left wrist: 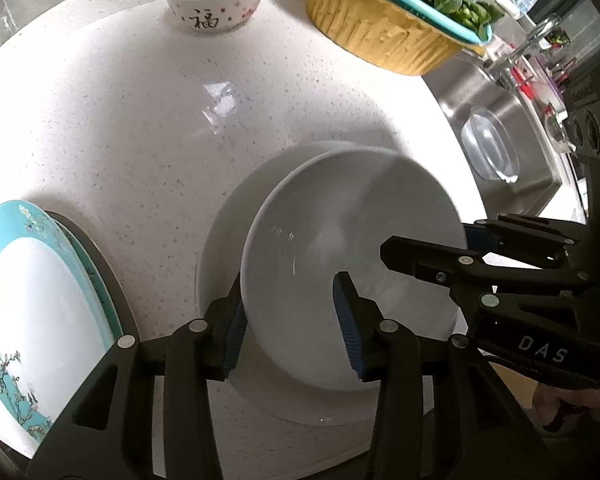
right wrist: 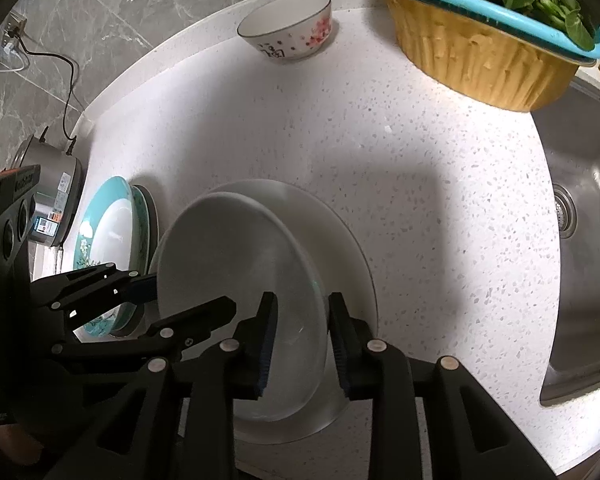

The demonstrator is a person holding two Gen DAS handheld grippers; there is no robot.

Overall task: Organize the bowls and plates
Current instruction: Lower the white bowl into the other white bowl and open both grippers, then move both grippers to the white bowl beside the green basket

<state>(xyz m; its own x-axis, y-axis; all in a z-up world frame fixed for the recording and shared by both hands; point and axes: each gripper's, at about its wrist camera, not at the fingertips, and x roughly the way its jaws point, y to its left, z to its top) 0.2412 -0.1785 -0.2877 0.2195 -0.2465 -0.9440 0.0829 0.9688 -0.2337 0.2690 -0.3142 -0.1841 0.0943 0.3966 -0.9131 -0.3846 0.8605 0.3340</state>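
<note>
On the table [left wrist: 140,120] we see a white bowl [left wrist: 340,272] over a white plate [left wrist: 220,248], its rim clamped by both left tongs [left wrist: 292,320] and right tongs [right wrist: 300,340].

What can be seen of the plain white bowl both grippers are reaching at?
The white bowl looks like glossy glazed ceramic, plain and empty, with a thin rim and deep curved wall. It is tilted above a larger white plate on the speckled countertop; whether it touches the plate is unclear. The left gripper and the right gripper each straddle its rim on opposite sides, one finger inside and one outside.
</note>
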